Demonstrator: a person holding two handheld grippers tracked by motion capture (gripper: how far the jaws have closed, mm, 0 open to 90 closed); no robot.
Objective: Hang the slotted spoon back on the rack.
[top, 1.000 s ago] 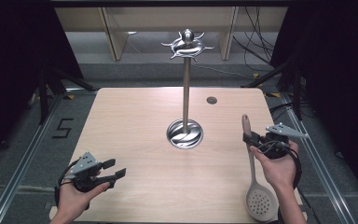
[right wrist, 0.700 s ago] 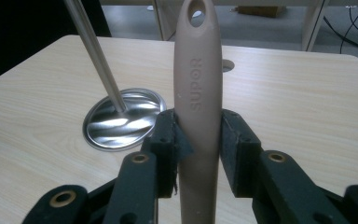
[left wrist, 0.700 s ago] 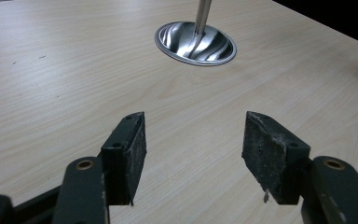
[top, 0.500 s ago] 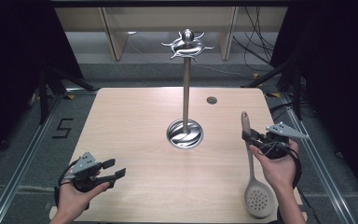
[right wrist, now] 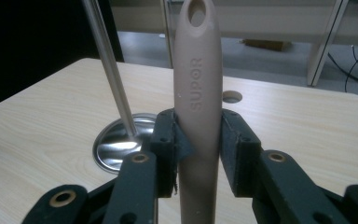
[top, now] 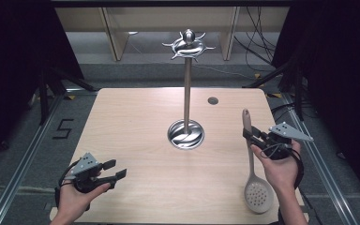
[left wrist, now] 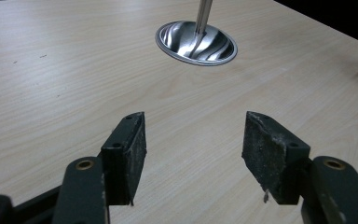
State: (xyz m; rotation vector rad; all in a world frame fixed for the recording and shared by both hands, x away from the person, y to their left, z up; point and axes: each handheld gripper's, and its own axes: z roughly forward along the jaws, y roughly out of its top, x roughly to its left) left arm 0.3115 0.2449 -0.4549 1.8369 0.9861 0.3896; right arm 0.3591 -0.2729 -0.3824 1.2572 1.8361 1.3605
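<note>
Two black jaws of your right hand-held gripper (right wrist: 196,154) are clamping the handle of the beige plastic slotted spoon (top: 252,164), which is lying along the right side of the pale wooden surface (top: 136,122) with its perforated bowl at the near edge. Your left hand-held gripper (top: 112,170) is hovering open and empty at the near left. If you are aiming for the tall steel utensil stand with hooked top (top: 186,93), the hanging hole (right wrist: 198,13) is sitting well beyond your grip, so the heavy bowl may be swinging the spoon round in the pads. Knocking the thin pole could be tipping the stand over.
</note>
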